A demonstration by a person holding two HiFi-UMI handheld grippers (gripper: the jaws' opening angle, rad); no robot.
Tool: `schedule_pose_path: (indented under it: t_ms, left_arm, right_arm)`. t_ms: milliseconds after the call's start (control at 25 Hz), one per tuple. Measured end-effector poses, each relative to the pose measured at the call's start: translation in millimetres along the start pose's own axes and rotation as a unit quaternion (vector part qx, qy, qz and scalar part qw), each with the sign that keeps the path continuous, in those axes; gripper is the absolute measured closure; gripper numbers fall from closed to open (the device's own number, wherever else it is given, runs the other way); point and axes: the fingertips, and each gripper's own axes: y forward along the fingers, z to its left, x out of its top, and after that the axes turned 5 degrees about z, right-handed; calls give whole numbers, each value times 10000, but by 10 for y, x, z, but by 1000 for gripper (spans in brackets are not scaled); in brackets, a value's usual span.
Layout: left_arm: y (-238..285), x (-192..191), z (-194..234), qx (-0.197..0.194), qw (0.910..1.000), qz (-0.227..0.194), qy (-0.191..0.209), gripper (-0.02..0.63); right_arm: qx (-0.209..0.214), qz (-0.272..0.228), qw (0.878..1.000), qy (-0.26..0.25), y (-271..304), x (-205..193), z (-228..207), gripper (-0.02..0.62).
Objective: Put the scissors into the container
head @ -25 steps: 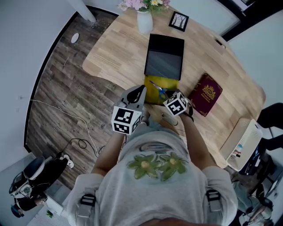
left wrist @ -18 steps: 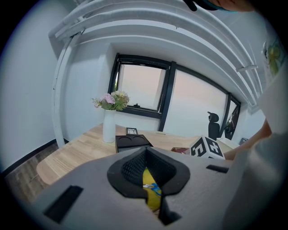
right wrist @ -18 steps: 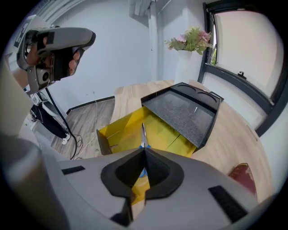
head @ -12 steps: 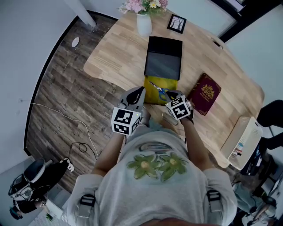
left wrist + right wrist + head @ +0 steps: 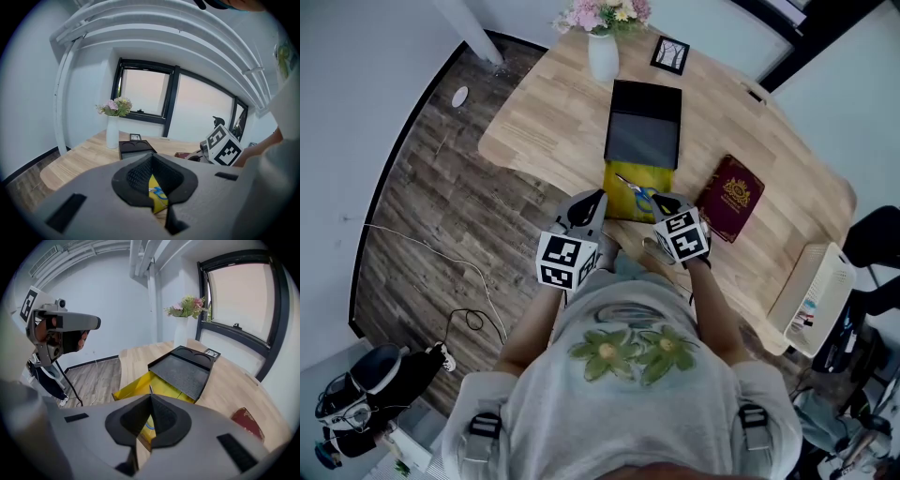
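While left tool [image 5: 592, 199] and right tool [image 5: 664, 201] sit closed, empty, scissors [image 5: 635, 189] lie diagonally in container [image 5: 617, 205], blades away.

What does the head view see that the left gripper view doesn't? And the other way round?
Only the head view shows the white basket at the table's end and the small white disc on the floor. Only the left gripper view shows the window. Both show the vase of flowers, the black tray and the yellow container.
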Motion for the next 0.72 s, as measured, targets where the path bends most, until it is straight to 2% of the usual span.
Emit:
schedule_pose_path:
  t_ms: [720]
  left_arm:
    - [-164, -108, -167, -93, 9999, 56, 80, 598]
  right_arm:
    - [-205, -193, 9995, 120, -218, -154, 101, 591]
